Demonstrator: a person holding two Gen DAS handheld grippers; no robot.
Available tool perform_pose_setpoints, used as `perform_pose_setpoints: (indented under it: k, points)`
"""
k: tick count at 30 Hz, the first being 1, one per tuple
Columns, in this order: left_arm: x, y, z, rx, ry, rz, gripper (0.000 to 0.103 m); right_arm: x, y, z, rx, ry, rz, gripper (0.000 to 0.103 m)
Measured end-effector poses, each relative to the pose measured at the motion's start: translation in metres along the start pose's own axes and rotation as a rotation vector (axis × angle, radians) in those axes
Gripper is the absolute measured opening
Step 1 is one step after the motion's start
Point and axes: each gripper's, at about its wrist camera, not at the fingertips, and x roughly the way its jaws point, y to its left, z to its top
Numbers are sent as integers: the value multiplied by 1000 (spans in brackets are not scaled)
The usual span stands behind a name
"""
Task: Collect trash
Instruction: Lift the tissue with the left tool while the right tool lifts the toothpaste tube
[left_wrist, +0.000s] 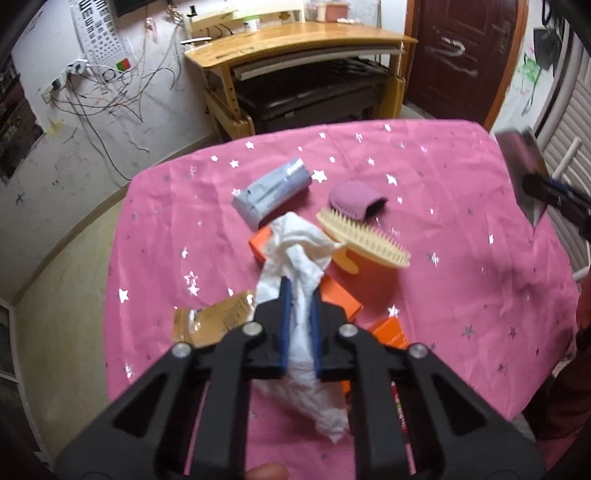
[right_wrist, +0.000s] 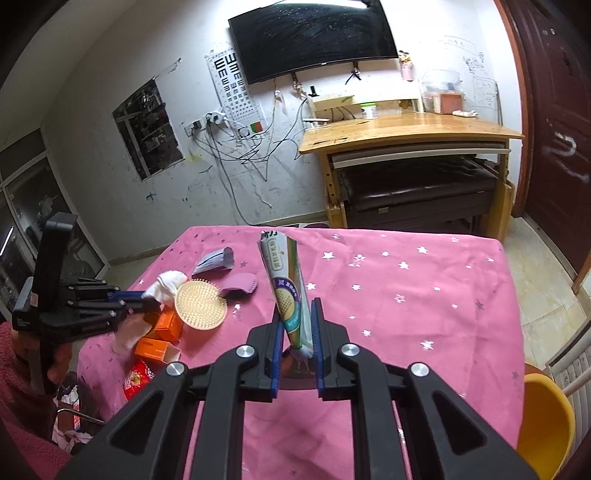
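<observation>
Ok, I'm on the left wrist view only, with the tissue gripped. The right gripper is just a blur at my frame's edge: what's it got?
Observer: The right gripper is shut on a cone-shaped wrapper, pinched near its tip, wide end up.
Operator: Is there somewhere to drop trash? I see nothing.
Observer: A yellow container stands beside the table, on its right; probably a bin.
Operator: Anything mostly hidden behind my gripper?
Observer: A red packet lies at the table's near edge, next to the orange boxes.
</observation>
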Motion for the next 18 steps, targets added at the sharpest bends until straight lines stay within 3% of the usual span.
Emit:
perform_pose_setpoints:
  k: [10,18]
  points:
    - [-38,-13,21,-14,-97,-18,5,-35,-35,-14,67,-59,-42,8]
    - [-57,-85,52,73,-157,-125,5,-78,-85,-35,144,-105,-119,8]
